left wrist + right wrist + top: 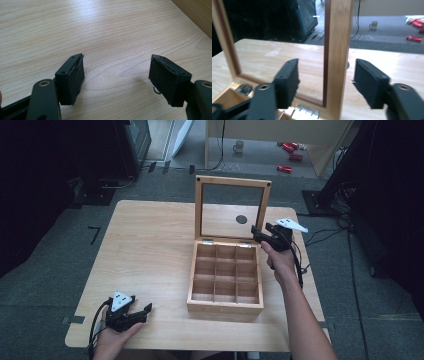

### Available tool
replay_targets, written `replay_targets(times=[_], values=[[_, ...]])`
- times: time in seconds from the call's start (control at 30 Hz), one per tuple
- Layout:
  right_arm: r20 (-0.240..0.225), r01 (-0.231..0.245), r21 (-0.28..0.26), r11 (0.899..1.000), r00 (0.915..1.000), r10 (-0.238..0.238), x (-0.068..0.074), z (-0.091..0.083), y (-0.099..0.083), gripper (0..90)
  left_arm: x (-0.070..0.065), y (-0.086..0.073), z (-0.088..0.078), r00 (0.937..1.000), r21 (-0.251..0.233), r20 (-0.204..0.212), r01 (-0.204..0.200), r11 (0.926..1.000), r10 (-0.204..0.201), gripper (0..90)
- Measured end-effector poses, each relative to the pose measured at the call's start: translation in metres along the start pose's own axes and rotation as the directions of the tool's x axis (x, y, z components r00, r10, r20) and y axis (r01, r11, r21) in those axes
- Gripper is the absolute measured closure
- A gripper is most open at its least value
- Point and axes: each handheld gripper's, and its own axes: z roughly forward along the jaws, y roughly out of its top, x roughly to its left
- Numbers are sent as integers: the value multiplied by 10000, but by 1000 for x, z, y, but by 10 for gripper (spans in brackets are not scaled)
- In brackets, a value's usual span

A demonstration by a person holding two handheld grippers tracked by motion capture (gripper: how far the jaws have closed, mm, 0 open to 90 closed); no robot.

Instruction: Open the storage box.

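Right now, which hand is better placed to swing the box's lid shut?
Right. Its tongs are open astride the upright glass-paned wooden lid; the left tongs rest open on the light wooden table, apart from the box.

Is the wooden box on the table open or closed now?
Open. The wooden box has its glass-paned lid standing upright at the hinges, and its empty compartments show.

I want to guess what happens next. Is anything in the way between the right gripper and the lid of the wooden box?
Nothing visible is. The right gripper is open, and the side bar of the raised lid already stands in the gap between its fingers. No finger looks pressed against the wood yet. The box sits open on the table.
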Motion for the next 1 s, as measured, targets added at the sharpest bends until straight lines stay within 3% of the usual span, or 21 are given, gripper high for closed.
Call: replay_targets(times=[0.33,0.67,1.0], values=[[-60,103,382,9992,9999,-101,2,-27,-20,174,-3,1,2,9993,110,-315,-213,9997,216,281],[-116,125,634,9979,9999,-117,-1,-56,-55,147,-3,1,2,9994,99,-308,-155,9998,158,275],[307,150,1019,9947,9994,-182,-9,-80,-92,147,-3,1,2,9993,104,-331,-164,9998,167,274]])
